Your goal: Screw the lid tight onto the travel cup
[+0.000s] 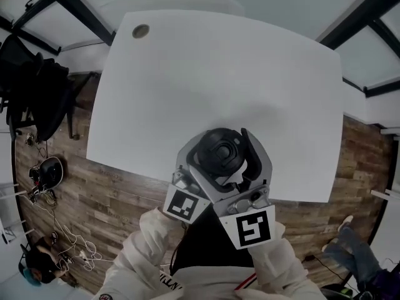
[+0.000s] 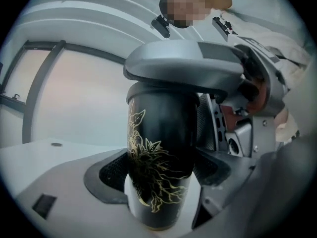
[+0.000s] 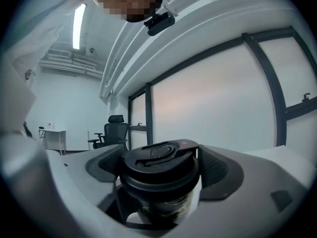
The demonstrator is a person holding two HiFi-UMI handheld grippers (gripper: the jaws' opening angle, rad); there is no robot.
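Travel cup (image 2: 158, 157), black with gold motif, upright in air above near edge of table (image 1: 187, 74). Left gripper (image 2: 161, 182): jaws wide, clamped on cup body. Right gripper (image 3: 159, 170): jaws closed round lid (image 3: 158, 157). Risks: pads slipping on smooth lid; cup turning within left grip; cross-threading if lid tilts.

Office: swivel chair (image 3: 110, 130), white table (image 1: 219, 74)

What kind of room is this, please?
Probably an office or meeting room: it has a large white table, a black swivel office chair and dark-framed frosted glass walls.
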